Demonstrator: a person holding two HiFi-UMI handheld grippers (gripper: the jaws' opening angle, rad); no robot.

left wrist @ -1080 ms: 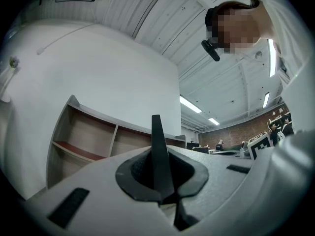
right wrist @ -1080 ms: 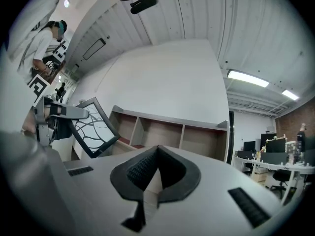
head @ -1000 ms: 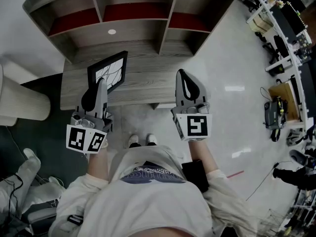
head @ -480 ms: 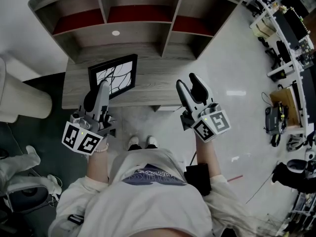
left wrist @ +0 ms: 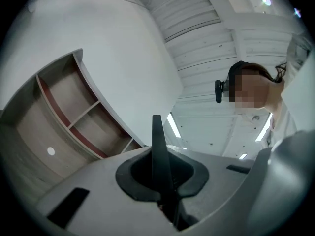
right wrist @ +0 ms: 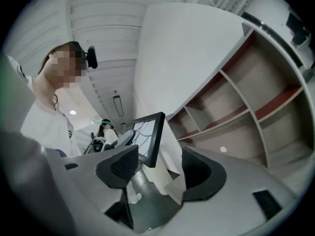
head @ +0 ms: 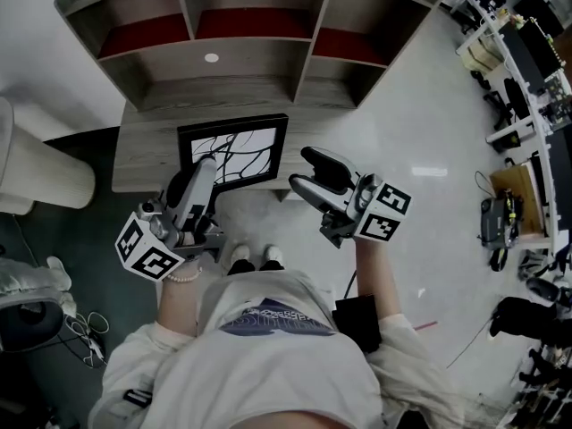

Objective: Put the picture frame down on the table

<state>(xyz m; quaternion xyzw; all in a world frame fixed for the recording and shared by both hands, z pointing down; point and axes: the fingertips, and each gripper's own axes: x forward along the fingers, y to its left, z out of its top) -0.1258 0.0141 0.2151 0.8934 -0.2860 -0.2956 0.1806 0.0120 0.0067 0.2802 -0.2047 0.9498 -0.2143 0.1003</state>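
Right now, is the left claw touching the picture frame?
Touching. The left gripper view shows the left claw with its jaws closed on the dark edge of the picture frame, which stands up from between them.

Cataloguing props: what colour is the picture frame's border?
Black; the picture frame shows best in the head view.

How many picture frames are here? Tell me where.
1: the picture frame is at the table's front edge, its lower left edge in the shut left tool. No others show.
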